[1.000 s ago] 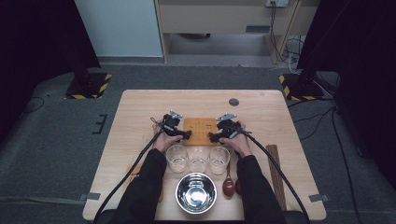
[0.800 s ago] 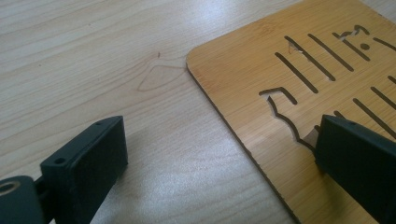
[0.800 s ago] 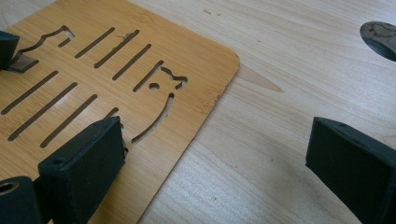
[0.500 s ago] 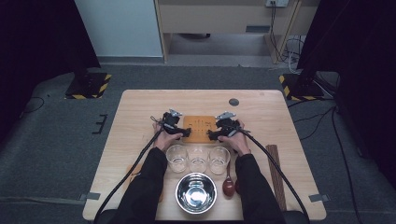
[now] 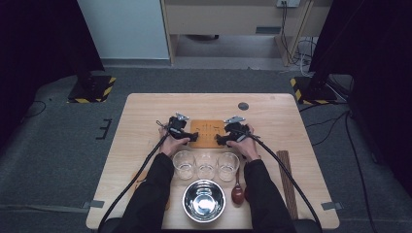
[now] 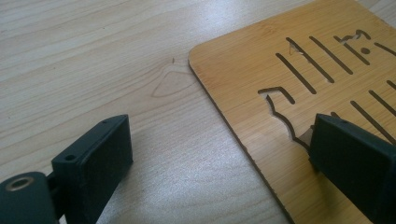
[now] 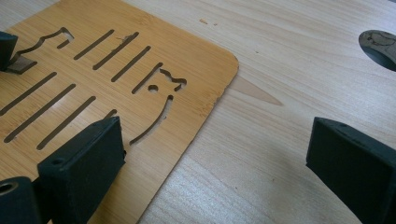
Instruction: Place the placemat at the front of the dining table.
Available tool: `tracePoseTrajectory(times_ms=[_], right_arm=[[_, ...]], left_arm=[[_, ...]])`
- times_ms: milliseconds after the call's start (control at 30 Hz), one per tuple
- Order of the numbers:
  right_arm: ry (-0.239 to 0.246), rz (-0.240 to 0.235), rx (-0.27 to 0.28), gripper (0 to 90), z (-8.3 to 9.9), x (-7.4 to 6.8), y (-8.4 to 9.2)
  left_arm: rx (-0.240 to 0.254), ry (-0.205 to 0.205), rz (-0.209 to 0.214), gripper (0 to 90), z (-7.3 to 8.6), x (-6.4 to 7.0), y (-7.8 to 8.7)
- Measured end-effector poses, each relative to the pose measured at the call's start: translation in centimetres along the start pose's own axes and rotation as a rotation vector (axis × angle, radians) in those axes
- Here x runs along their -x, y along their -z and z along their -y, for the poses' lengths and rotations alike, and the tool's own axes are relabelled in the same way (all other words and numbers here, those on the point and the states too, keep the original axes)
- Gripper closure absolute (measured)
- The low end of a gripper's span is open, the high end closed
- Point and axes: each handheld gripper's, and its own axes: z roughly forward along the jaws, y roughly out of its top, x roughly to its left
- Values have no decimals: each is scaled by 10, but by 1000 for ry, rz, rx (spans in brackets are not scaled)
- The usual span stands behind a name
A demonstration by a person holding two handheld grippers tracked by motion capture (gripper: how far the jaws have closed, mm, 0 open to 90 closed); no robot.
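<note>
An orange bamboo board (image 5: 208, 127) with cut-out slots lies flat at the table's middle. My left gripper (image 5: 191, 137) is at the board's left edge and my right gripper (image 5: 221, 140) at its right edge, each held in a hand. In the left gripper view the gripper (image 6: 219, 156) is open and low, one jaw over bare table, the other over the board (image 6: 233, 70). In the right gripper view the gripper (image 7: 215, 158) is open too and straddles the board's (image 7: 196, 51) rounded corner. Neither holds anything.
Three clear glasses (image 5: 206, 165) stand in a row just in front of the board. Nearer the person are a steel bowl (image 5: 204, 206) and a dark red spoon (image 5: 237, 193). Dark sticks (image 5: 287, 182) lie at the right. A black disc (image 5: 243, 106) (image 7: 380, 46) sits behind.
</note>
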Motion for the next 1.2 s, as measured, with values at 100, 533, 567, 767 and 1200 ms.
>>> tracePoseTrajectory(times_ms=[100, 533, 567, 767, 1200], right_arm=[[4, 0, 3, 48, 0, 0, 0], [-28, 6, 71, 58, -3, 4, 8], [-33, 4, 80, 59, -4, 4, 10], [-72, -1, 124, 63, -10, 11, 23], [-137, -26, 256, 42, -14, 27, 59]], left_arm=[[2, 7, 8, 65, 0, 0, 1], [21, 5, 29, 77, -6, 0, 15], [28, 4, 31, 80, -6, 1, 16], [67, -4, 23, 102, -11, -2, 35], [157, 8, 24, 175, -16, -6, 75]])
